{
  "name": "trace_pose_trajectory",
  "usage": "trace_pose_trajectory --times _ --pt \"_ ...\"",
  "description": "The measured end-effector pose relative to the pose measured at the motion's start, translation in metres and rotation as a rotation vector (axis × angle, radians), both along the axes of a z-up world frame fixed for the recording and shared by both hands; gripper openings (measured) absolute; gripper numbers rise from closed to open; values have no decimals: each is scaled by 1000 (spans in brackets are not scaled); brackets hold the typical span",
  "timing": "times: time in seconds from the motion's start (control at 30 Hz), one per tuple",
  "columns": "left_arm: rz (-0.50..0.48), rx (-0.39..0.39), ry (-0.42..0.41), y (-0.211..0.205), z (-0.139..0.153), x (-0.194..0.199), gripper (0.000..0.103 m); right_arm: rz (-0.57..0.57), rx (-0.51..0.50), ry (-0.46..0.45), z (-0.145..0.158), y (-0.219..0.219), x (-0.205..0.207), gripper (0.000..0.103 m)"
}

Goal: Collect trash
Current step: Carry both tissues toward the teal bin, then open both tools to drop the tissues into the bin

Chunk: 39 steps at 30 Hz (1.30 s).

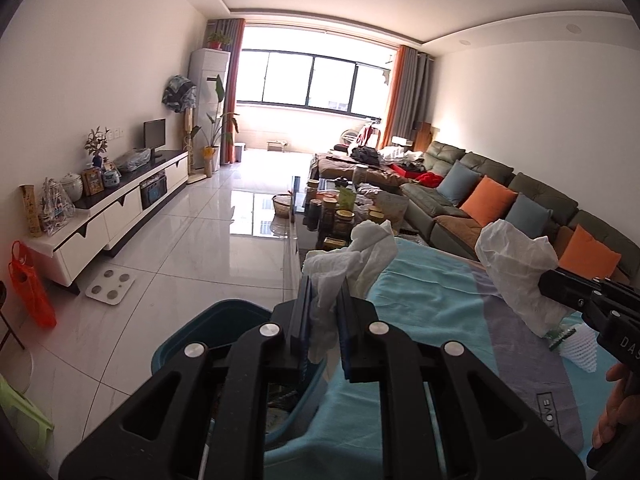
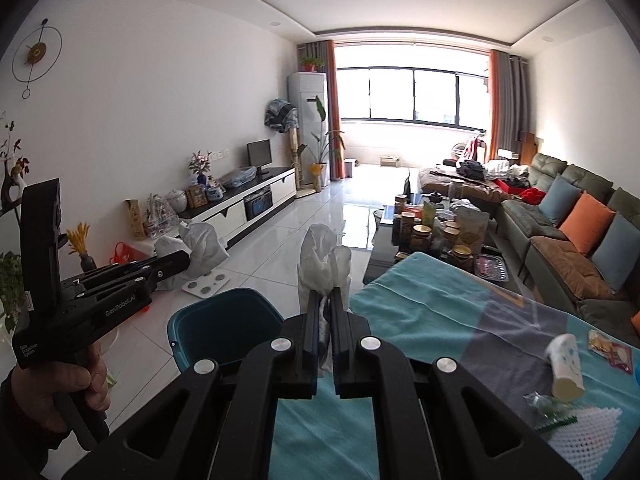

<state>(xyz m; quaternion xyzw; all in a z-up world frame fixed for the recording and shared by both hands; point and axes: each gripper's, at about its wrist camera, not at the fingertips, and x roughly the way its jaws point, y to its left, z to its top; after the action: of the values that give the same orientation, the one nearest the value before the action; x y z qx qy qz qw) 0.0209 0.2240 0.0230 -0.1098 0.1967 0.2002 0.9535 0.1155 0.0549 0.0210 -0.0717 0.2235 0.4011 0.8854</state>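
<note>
Hand-held grippers (image 1: 323, 322) (image 2: 325, 322) clamp tissues (image 1: 352, 264) (image 2: 324, 260) | teal cloth (image 2: 420, 320) | tiled floor (image 1: 192, 248)

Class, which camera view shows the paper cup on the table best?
The right wrist view: the paper cup lies in plain sight on the turquoise cloth. In the left wrist view it does not appear.

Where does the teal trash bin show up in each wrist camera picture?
Left wrist: teal trash bin at bottom left of centre, partly hidden behind the left gripper.
Right wrist: bin lower centre-left, left of the right gripper.
Shared landmark: bathroom scale.
</note>
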Motion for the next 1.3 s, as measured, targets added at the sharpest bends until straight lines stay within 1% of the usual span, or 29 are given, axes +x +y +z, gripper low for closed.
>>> trace_pose_trajectory --times 0.13,0.33,0.57,0.63,0.8,0.9,1.07,1.1,1.13,1.2,1.27,1.3 --pt "30 -4 17 16 -5 7 12 47 -19 5 -3 24 8 4" --pt "69 -23 53 39 -21 17 12 107 -60 29 -9 59 20 4" --pt "101 -49 96 60 -44 23 12 174 -106 90 -23 97 32 5" --pt "103 -70 113 66 -53 27 12 200 -134 116 -30 112 35 7" --pt "126 -156 172 88 -86 32 13 257 -180 184 -48 147 40 7" --pt "149 -167 216 98 -106 35 15 289 -216 234 -60 168 44 7" --pt "189 -218 272 116 -136 37 15 329 -263 299 -77 203 45 7" --pt "196 -233 276 121 -141 38 19 330 -272 304 -80 210 46 7" --pt "204 -233 280 124 -145 38 28 334 -285 310 -83 214 46 7" --pt "222 -231 277 130 -148 34 39 332 -295 320 -87 221 46 9" --pt "228 -229 269 132 -147 32 40 328 -296 328 -88 223 47 17" --pt "228 -223 270 133 -147 31 41 324 -290 334 -88 223 46 29"
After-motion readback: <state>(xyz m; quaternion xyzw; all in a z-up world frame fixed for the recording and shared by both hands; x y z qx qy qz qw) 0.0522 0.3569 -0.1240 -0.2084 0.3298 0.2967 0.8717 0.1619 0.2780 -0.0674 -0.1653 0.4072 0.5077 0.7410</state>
